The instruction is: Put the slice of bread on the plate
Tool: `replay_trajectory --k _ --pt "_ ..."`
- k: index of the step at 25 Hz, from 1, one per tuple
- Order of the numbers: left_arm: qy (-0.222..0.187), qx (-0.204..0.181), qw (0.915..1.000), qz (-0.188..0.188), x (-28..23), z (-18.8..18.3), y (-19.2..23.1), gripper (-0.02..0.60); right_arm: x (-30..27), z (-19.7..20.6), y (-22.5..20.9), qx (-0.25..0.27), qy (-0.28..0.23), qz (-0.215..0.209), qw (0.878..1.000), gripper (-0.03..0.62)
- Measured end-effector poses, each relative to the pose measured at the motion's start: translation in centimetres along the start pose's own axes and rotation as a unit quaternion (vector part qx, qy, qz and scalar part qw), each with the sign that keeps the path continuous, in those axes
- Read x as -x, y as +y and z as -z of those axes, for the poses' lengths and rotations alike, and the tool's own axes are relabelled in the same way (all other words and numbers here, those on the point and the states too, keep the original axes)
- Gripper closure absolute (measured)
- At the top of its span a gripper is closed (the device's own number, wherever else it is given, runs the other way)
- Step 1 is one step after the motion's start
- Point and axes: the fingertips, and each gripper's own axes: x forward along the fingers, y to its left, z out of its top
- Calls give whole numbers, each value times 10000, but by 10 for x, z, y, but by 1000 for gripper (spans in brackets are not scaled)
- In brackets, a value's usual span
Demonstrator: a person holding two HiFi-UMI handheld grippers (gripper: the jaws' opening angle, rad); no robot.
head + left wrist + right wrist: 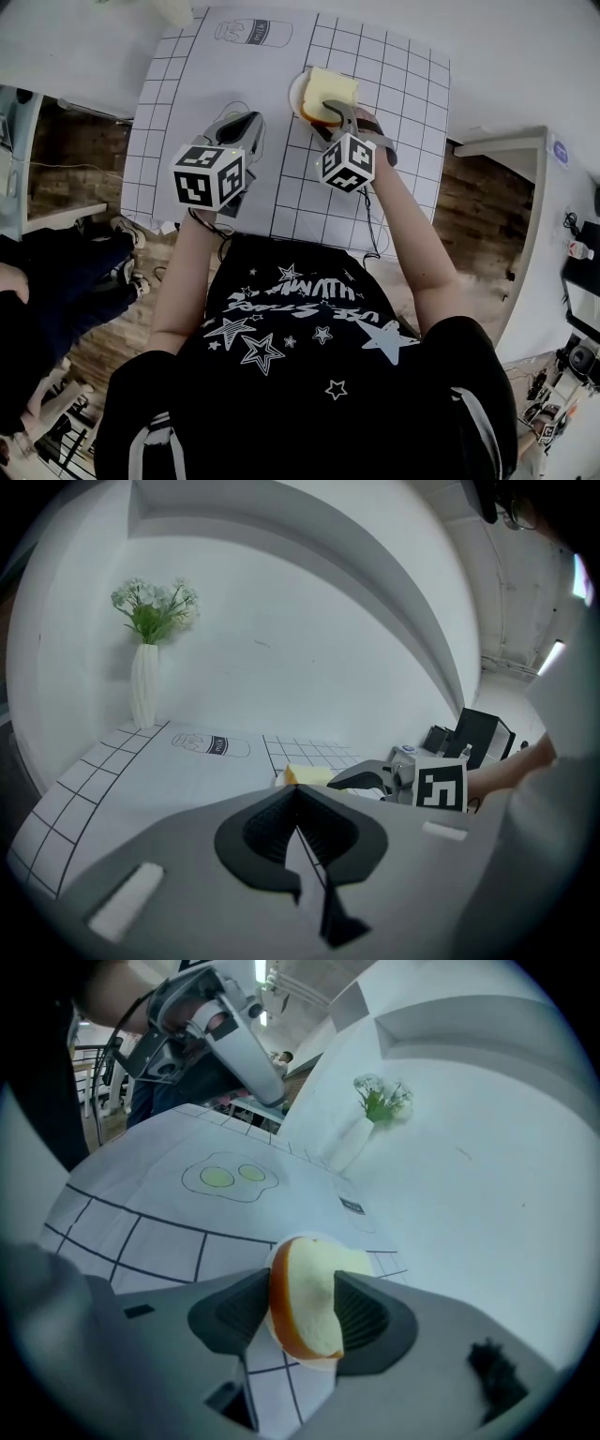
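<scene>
The task looks all but done to me. From the head view, the slice of bread (330, 91) lies on the plate (296, 95), covering most of it, with only the plate's left rim showing white. My right hand-held gripper (336, 118) sits at the plate's near edge. Its jaws are spread wide to either side of the slice, and as far as I can judge the pads are not pressing on it. What is left, by my reckoning, is to draw that gripper back off the plate without dragging the bread along.

My left hand-held gripper (246, 127) hangs over the surface (234, 66) well to the left of the plate. Its jaws are closed together with nothing between them.

The right gripper view gives me what the head view cannot. There I see the slice (309, 1297) up close between the ribbed pads, with its brown crust towards the left pad and a sliver of plate (323, 1364) beneath it. It also shows a printed pair of fried eggs (230, 1177) beyond the plate.

The left gripper view shows its own jaws (298, 808) meeting. It also shows the bread (305, 775) side-on as a low yellow edge, and the right gripper (370, 778) beside it. A white vase of flowers (143, 682) stands at the far corner, which the head view cuts off.
</scene>
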Motion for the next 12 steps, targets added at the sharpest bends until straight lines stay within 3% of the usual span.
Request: replay_trajectory --k 7,12 --pt "-43 -87 9999 74 9 -3 6 572 12 -8 -1 -211 -9 277 9994 387" --pt "-73 -179 9995 267 25 -2 6 572 39 -35 -16 -836 -383 766 9928 388"
